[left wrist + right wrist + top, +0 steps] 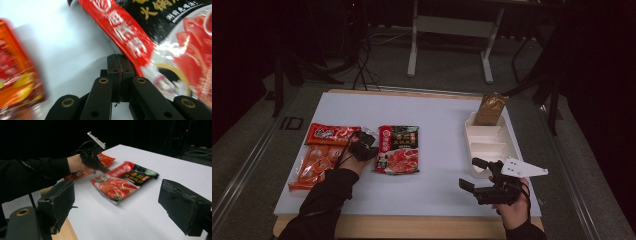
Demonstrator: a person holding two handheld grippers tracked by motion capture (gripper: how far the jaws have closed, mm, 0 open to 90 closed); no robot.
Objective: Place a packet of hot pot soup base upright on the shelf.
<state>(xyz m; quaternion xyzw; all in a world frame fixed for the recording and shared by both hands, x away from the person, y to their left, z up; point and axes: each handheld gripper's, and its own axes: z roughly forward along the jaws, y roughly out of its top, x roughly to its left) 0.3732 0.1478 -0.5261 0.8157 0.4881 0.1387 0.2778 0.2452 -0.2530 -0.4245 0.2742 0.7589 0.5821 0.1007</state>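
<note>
Two forearms in dark sleeves enter from the near edge of the white bench (437, 185). At left, the left claw (367, 142) has its jaws pressed together on nothing, tips at the left edge of the hotpot soup packet (398, 149), which lies flat at the middle. Soft, glossy and likely slippery, the packet looks best pinched at an edge seam. Left of it lies an orange-red snack packet (319, 155). At right, the right claw (472, 175) hovers wide open, holding nothing, beside a white divided tray (489, 142) whose far compartment holds an upright brown pouch (490, 109).
</note>
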